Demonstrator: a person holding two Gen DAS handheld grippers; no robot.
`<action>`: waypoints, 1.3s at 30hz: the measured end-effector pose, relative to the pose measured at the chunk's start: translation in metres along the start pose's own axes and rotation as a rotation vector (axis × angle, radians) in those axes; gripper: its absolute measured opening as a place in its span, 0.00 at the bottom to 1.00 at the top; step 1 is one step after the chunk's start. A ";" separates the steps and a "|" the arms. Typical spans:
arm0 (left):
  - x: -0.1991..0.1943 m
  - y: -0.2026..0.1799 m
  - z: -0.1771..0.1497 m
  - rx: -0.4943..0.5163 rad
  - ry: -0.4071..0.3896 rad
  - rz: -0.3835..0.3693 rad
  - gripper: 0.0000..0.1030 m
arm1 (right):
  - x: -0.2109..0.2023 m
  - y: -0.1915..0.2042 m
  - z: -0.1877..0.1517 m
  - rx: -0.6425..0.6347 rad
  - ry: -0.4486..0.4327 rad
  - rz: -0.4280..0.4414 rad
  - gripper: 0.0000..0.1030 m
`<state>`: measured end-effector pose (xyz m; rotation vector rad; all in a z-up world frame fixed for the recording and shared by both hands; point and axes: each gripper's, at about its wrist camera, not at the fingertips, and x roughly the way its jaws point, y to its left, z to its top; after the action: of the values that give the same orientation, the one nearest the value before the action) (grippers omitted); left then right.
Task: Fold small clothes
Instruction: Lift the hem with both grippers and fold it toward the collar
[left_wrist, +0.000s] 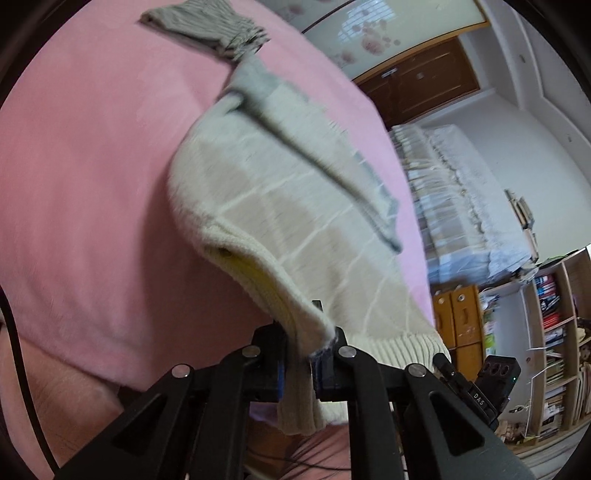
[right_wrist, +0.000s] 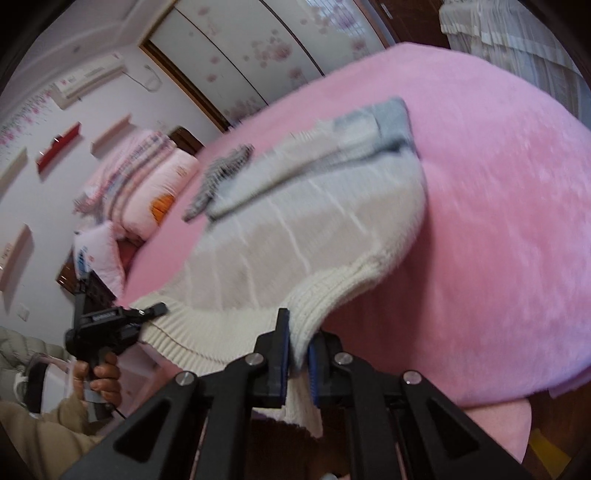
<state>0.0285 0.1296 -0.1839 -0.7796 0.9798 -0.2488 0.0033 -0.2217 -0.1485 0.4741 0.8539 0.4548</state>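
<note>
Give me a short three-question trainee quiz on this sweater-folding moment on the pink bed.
1. True or false: both grippers are shut on the cream sweater.
2. Which part does the left gripper pinch? A) collar B) ribbed hem C) sleeve cuff
3. Fill in: the sweater's far end lies on the ___ blanket.

Key
1. True; the right gripper grips it too.
2. B
3. pink

A striped grey garment lies beyond.
</note>
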 end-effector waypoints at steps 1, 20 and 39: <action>-0.001 -0.008 0.009 0.002 -0.011 -0.002 0.08 | -0.001 0.003 0.006 -0.008 -0.009 0.005 0.07; 0.036 -0.076 0.199 0.002 -0.200 0.152 0.08 | 0.042 0.011 0.186 -0.073 -0.172 -0.084 0.07; 0.173 -0.057 0.311 -0.056 -0.125 0.274 0.08 | 0.178 -0.080 0.280 0.124 -0.087 -0.194 0.07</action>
<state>0.3877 0.1483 -0.1589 -0.6934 0.9654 0.0645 0.3441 -0.2463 -0.1417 0.5155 0.8377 0.2024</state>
